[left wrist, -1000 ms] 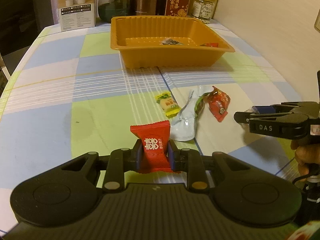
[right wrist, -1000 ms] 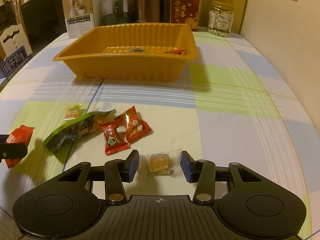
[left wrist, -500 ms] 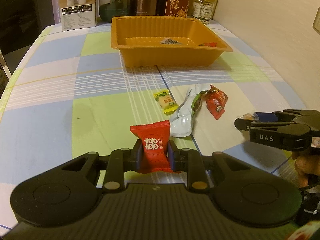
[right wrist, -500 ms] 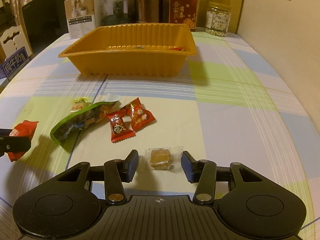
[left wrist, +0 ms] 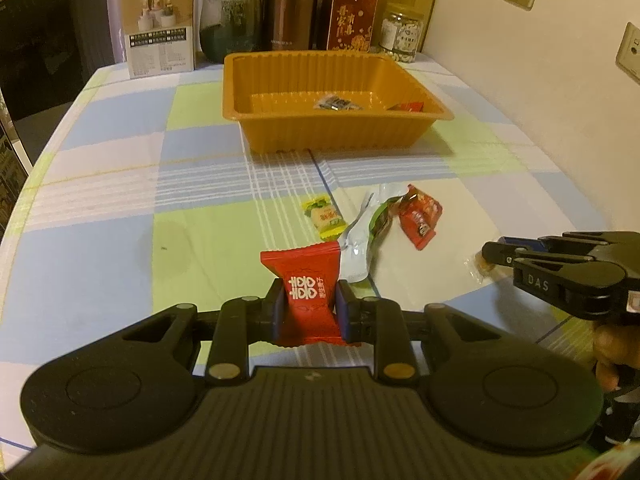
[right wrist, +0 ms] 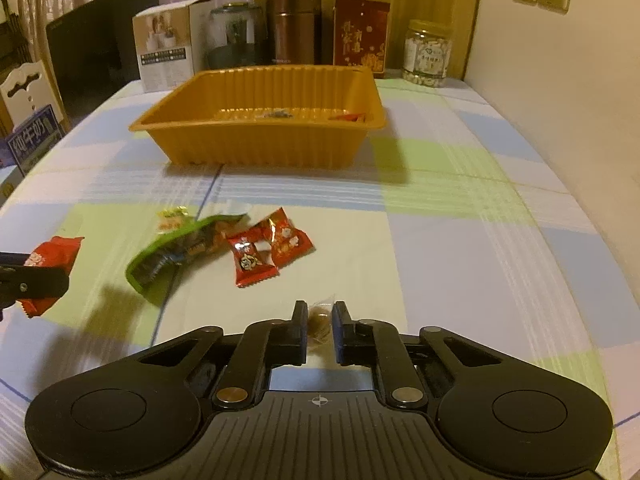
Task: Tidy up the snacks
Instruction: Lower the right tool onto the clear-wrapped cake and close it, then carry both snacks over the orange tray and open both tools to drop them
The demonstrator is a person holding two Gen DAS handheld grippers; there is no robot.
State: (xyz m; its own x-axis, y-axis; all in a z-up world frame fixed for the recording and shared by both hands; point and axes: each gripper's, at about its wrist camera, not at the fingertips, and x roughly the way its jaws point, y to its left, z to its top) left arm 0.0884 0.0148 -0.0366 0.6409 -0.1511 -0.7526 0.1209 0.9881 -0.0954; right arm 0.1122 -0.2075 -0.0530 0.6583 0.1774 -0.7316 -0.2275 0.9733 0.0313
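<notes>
My left gripper [left wrist: 310, 300] is shut on a red candy packet [left wrist: 308, 292] and holds it above the table; it also shows in the right wrist view [right wrist: 44, 268]. My right gripper [right wrist: 319, 326] is shut on a small brown candy in clear wrap [right wrist: 318, 322]; it shows in the left wrist view [left wrist: 490, 254] too. An orange tray [left wrist: 340, 136] sits farther back with two snacks inside. Loose on the table lie a yellow-green candy [left wrist: 324, 218], a green packet [right wrist: 184, 248] and two red candies [right wrist: 268, 252].
At the table's back stand a white box [left wrist: 160, 28], a glass jar [left wrist: 230, 24], a brown canister [left wrist: 290, 12], a red box [left wrist: 350, 20] and a clear jar [left wrist: 402, 36]. A wall runs along the right. A dark chair [left wrist: 48, 52] stands at left.
My right gripper has closed on the brown candy, which lay loose between its open fingers before. My left gripper still holds the red packet and has shifted only slightly.
</notes>
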